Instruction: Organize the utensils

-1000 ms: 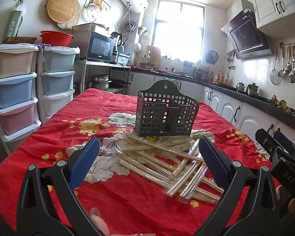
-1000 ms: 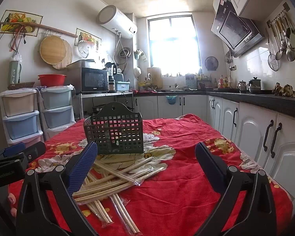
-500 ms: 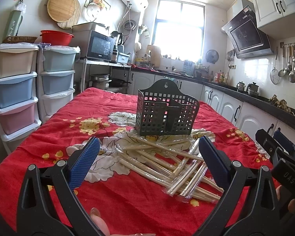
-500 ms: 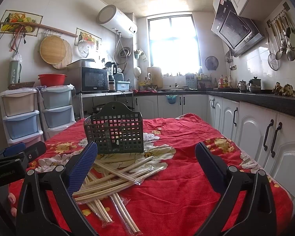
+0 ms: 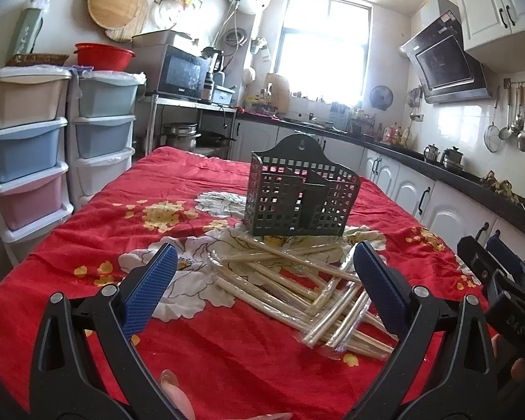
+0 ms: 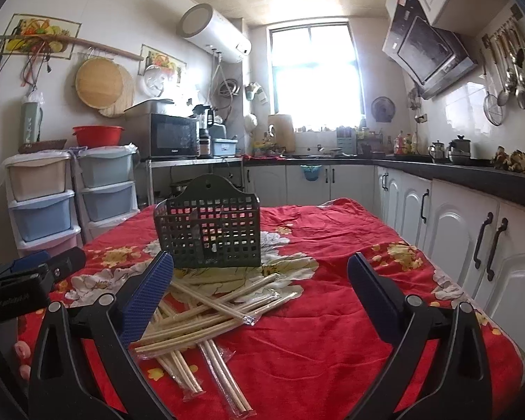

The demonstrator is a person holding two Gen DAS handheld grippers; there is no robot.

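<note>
A dark perforated utensil basket (image 5: 300,201) (image 6: 210,234) stands upright in the middle of the red flowered tablecloth (image 5: 178,189) (image 6: 332,301). In front of it lies a loose pile of plastic-wrapped chopstick pairs (image 5: 297,287) (image 6: 206,315). My left gripper (image 5: 264,288) hovers open above the cloth just short of the pile, nothing between its blue pads. My right gripper (image 6: 259,292) is open too, with the pile under its left finger (image 6: 147,297). Each gripper shows at the edge of the other's view: the right gripper (image 5: 500,280), the left gripper (image 6: 28,273).
Stacked pastel drawer units (image 5: 28,147) (image 6: 42,196) stand left of the table. White cabinets under a dark counter (image 5: 437,189) (image 6: 472,217) run along the right. A microwave (image 5: 182,73) sits on a shelf behind. Fingertips of a hand (image 5: 173,390) show at the bottom.
</note>
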